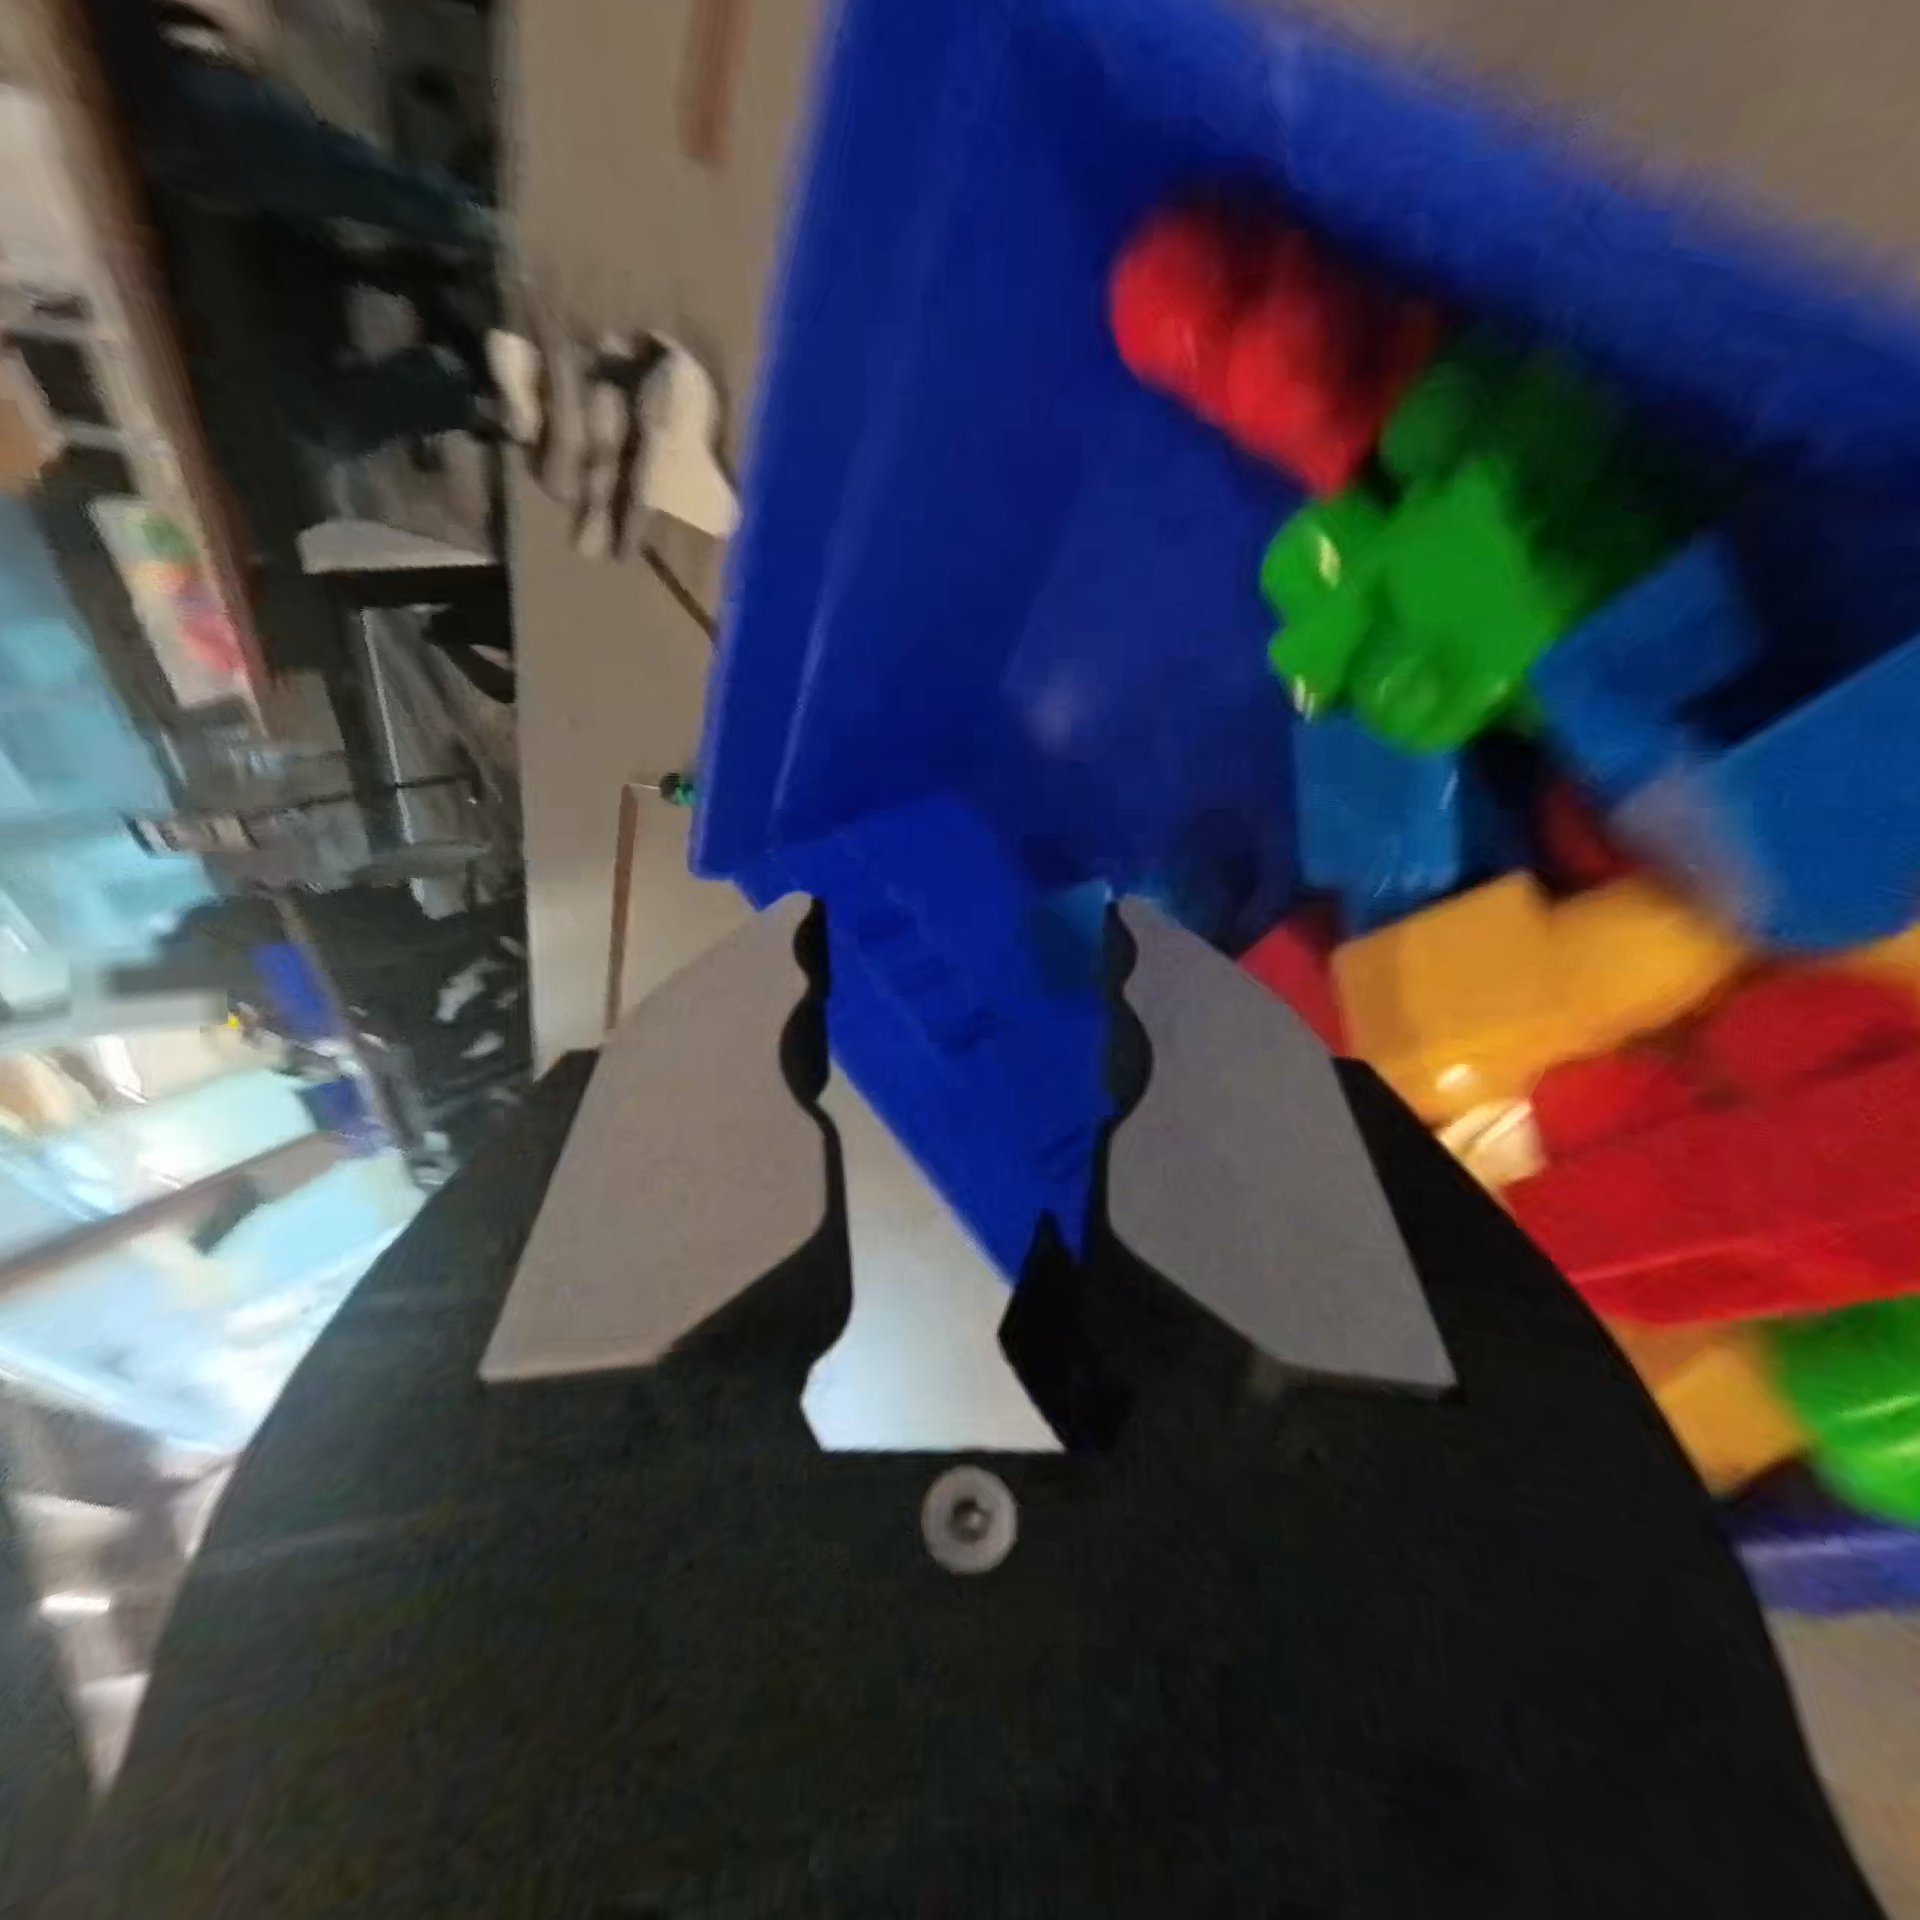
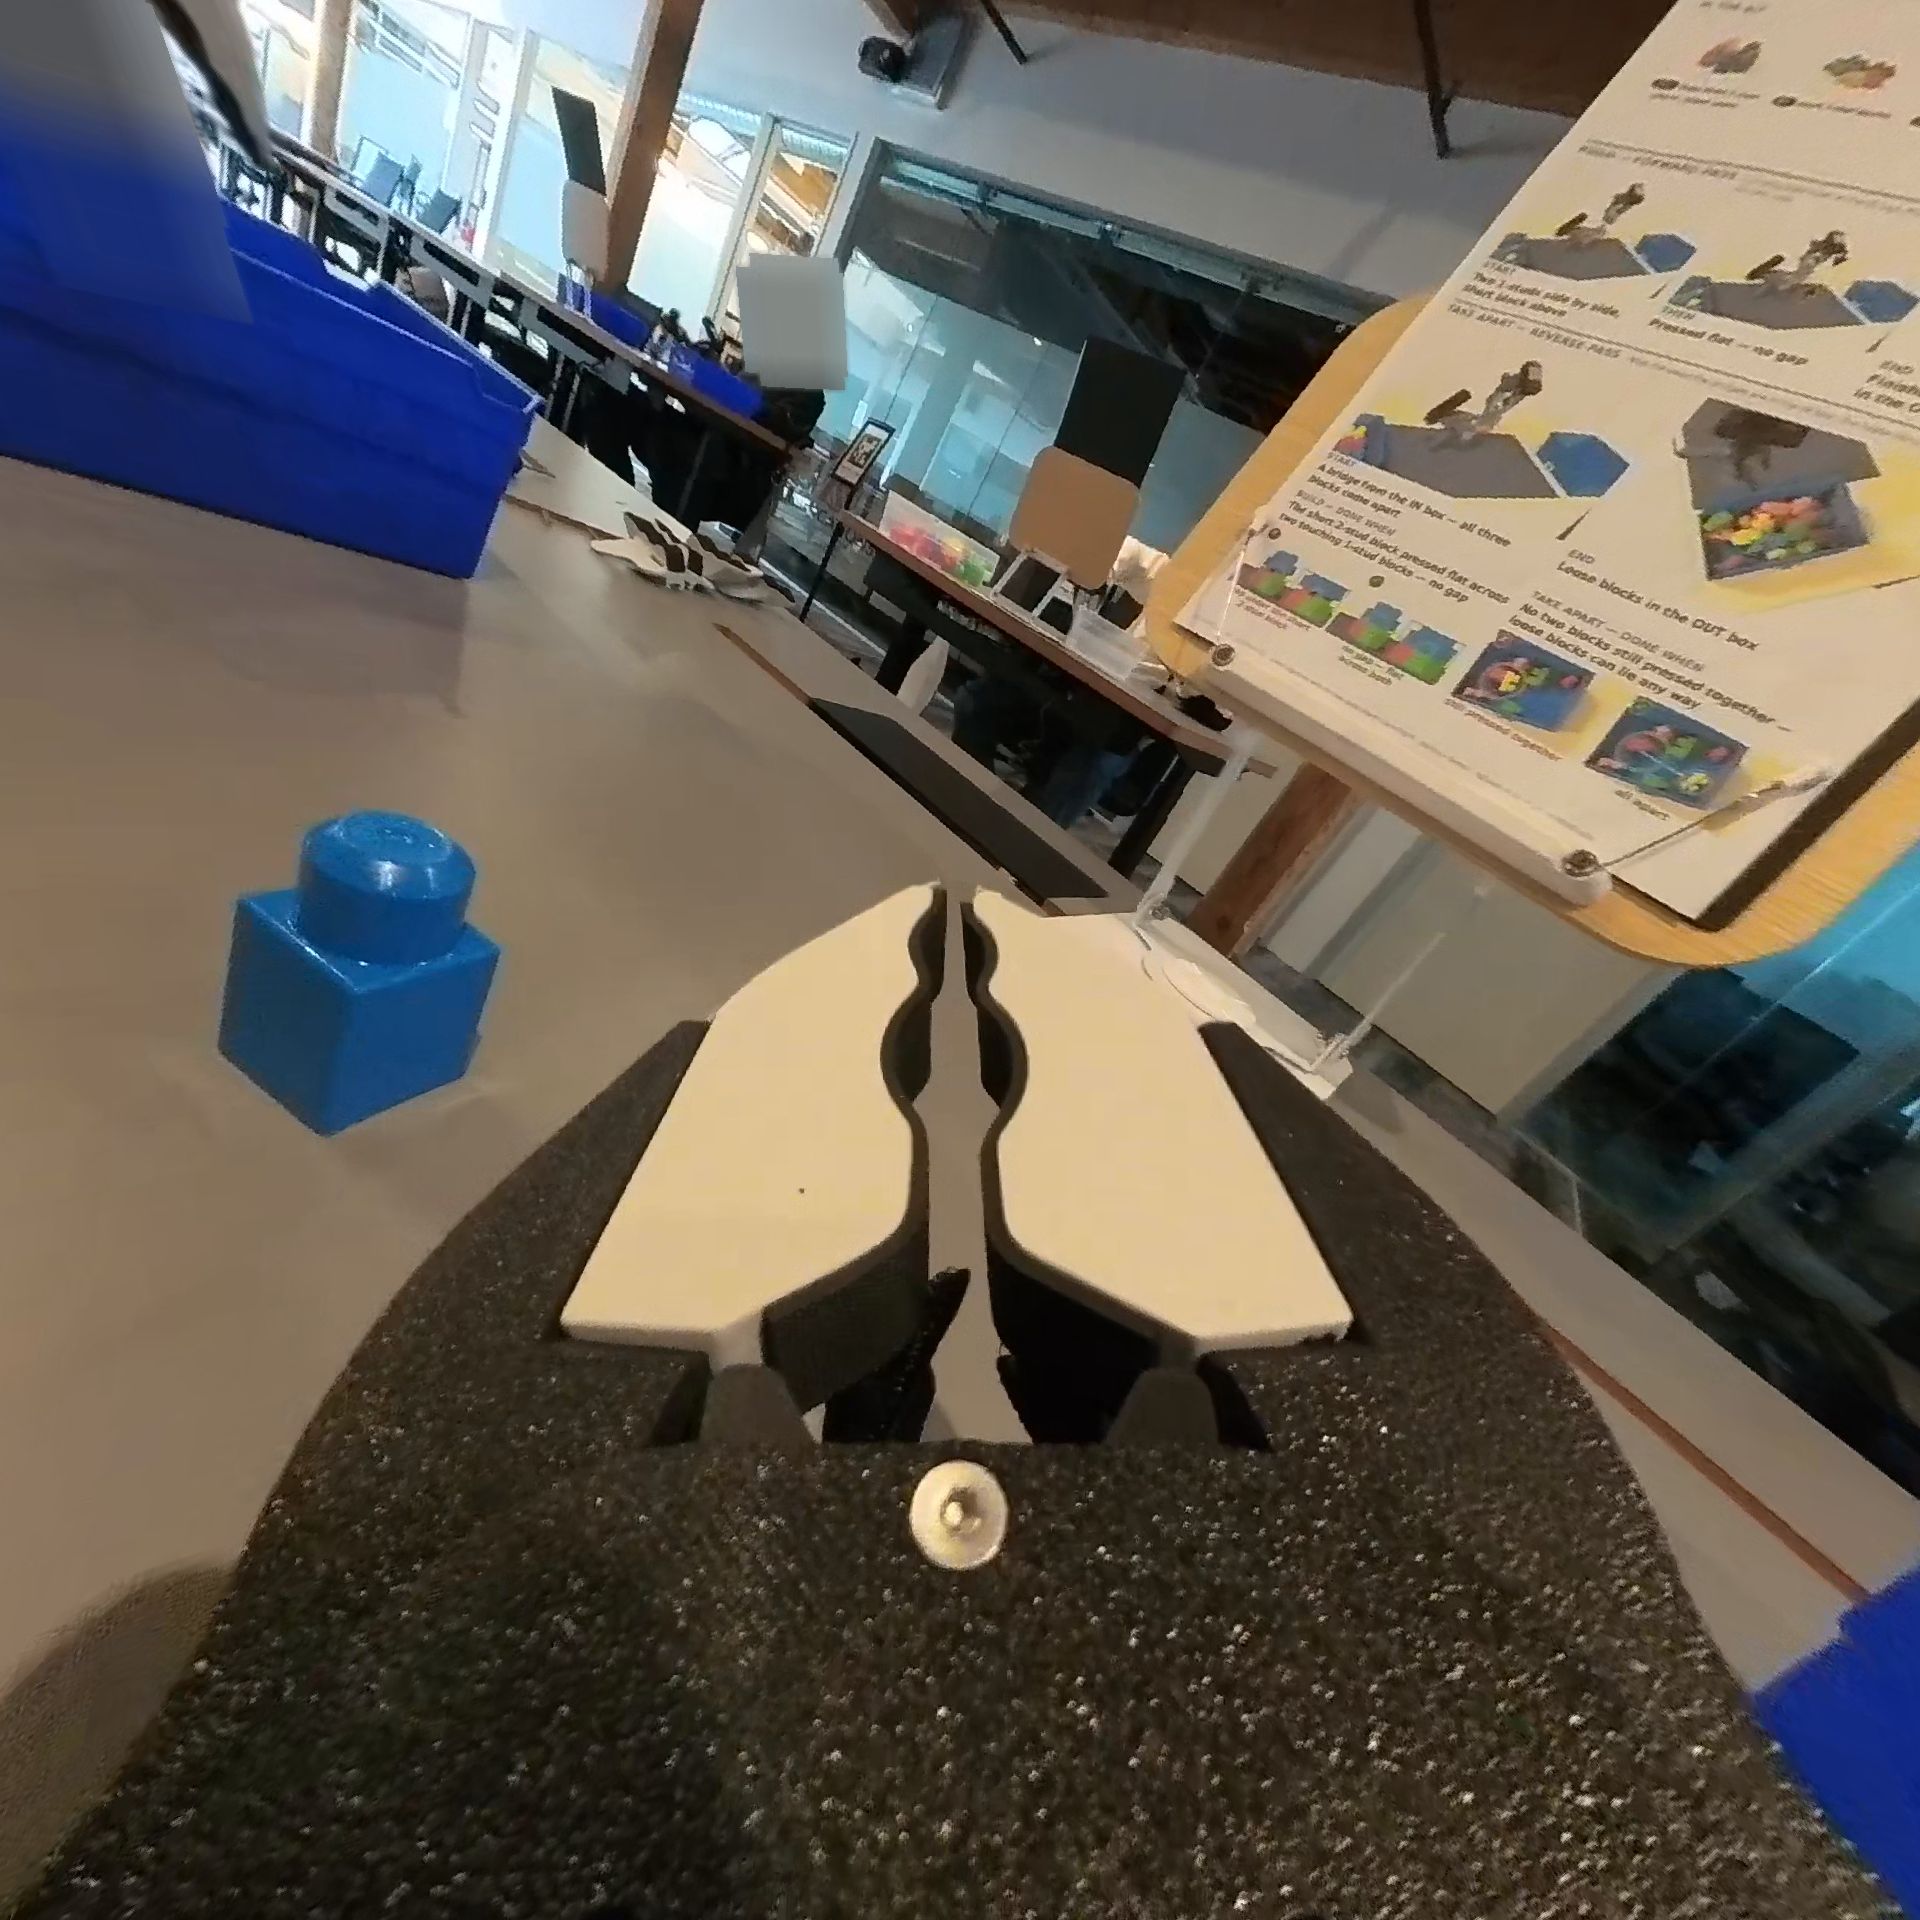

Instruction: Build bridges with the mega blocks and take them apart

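In the left wrist view my left gripper (image 1: 961,914) is shut on the rim of a blue bin (image 1: 935,416), which is tilted steeply. The view is blurred. Inside the bin lie loose mega blocks: a red one (image 1: 1247,332), a green one (image 1: 1423,582), blue ones (image 1: 1662,665) and a yellow one (image 1: 1507,966). In the right wrist view my right gripper (image 2: 958,894) is shut and empty, low over the grey table (image 2: 520,779). A blue one-stud block (image 2: 358,977) stands upright on the table to its left, apart from the fingers.
A blue bin (image 2: 260,395) sits at the table's far left. An instruction board (image 2: 1558,468) on a wooden stand rises at the right, past the table's edge. A blue corner (image 2: 1849,1704) shows at the bottom right. Other tables stand behind. Spacing between my two grippers at the tips: around 55 centimeters. My right tips are roughly 11 centimeters from the blue one-stud block (image 2: 358,977).
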Tool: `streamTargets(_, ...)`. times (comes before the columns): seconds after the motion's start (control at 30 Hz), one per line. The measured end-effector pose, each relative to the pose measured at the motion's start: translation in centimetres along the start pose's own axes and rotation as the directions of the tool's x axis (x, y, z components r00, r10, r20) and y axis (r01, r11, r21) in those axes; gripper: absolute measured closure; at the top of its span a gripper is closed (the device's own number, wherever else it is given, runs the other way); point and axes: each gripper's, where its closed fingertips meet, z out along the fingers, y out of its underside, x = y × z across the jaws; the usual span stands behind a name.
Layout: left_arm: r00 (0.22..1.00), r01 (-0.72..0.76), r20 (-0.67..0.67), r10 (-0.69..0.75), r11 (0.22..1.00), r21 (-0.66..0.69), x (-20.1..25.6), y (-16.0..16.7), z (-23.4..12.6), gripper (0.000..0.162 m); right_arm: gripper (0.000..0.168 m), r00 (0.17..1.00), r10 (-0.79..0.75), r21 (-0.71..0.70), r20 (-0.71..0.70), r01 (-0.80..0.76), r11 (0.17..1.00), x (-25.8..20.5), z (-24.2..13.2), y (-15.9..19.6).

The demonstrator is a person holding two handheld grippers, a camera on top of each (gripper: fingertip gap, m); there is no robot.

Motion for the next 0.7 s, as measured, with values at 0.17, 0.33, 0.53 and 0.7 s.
streamTargets(0.17, 0.942, -0.248, -0.245, 0.231, 0.968, -0.038, 1.2, 2.0, 4.0, 0.109, 0.166, 0.999, -0.034, -0.027, -0.027, 0.033, 0.999, 0.2, 0.0, 0.4)
streamTargets(0.33, 0.875, -0.323, -0.408, 0.259, 0.941, -0.095, 2.6, 4.0, 6.3, 0.096, 0.166, 0.998, -0.045, -0.056, -0.045, 0.042, 0.998, 0.5, 0.2, 0.8)
streamTargets(0.53, 0.827, -0.410, -0.463, 0.319, 0.906, -0.108, 3.2, 4.7, 7.8, 0.097, 0.167, 0.997, -0.051, -0.079, -0.055, 0.047, 0.996, 0.6, 0.4, 1.2)
streamTargets(0.7, 0.792, -0.467, -0.503, 0.346, 0.874, -0.134, 3.8, 5.1, 9.1, 0.103, 0.167, 0.996, -0.062, -0.088, -0.059, 0.056, 0.995, 0.6, 0.4, 1.3)
